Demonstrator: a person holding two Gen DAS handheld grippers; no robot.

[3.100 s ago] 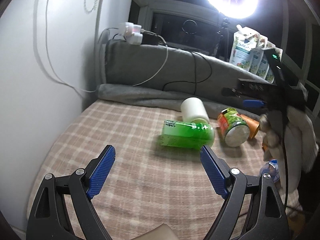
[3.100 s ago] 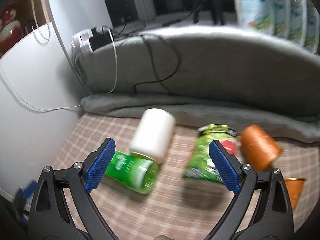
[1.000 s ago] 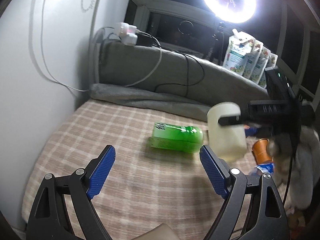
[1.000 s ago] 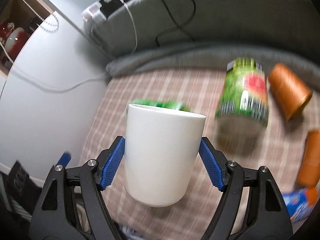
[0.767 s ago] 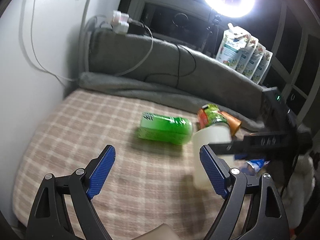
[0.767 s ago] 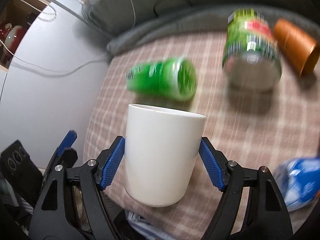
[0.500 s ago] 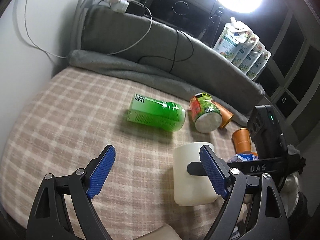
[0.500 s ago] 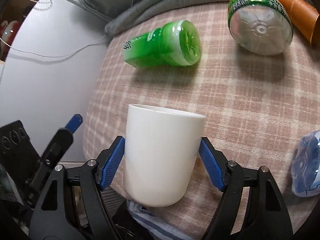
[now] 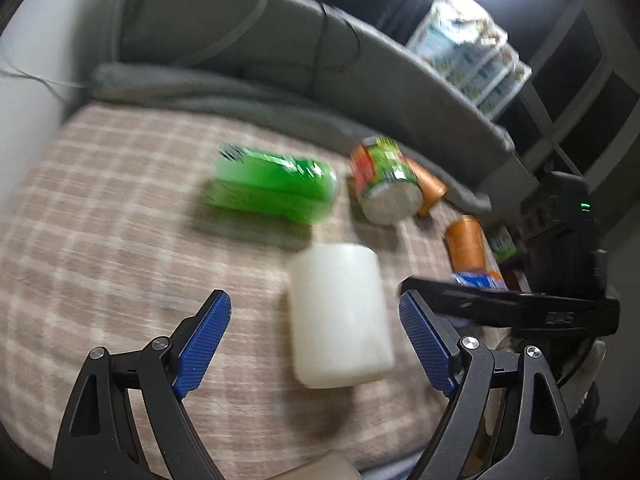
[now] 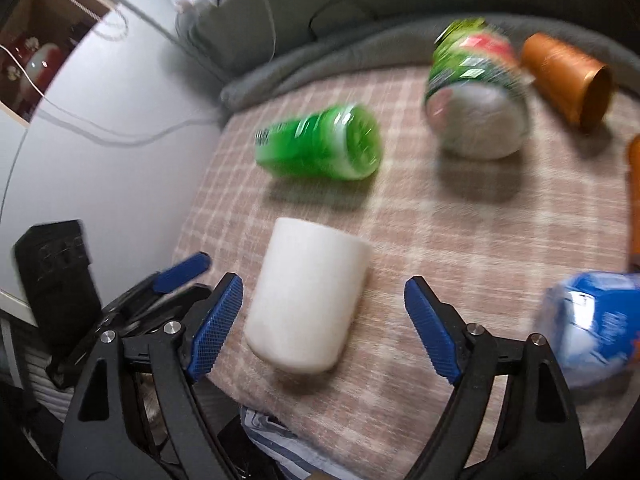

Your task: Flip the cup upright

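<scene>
The white cup point(image 10: 308, 296) stands on its base on the checked blanket point(image 10: 440, 232), close to the blanket's near edge. My right gripper point(image 10: 324, 282) is open around it, blue pads clear of its sides, the left pad nearer. In the left wrist view the cup point(image 9: 340, 312) sits between the pads of my open left gripper point(image 9: 311, 298), a little further out. The right gripper point(image 9: 500, 304) reaches in from the right there, beside the cup. The left gripper's blue finger point(image 10: 182, 272) shows at the lower left of the right wrist view. Both views are motion-blurred.
A green bottle point(image 10: 324, 148) lies on its side behind the cup. A green-and-red labelled jar point(image 10: 476, 92) and an orange cup point(image 10: 568, 76) lie further right. A blue packet point(image 10: 588, 332) sits at the near right. A grey rolled blanket point(image 9: 240, 92) borders the back.
The right gripper carried the cup from beside the green bottle to the near edge, turned it upright and has now opened off it. The left gripper has swung toward the cup.
</scene>
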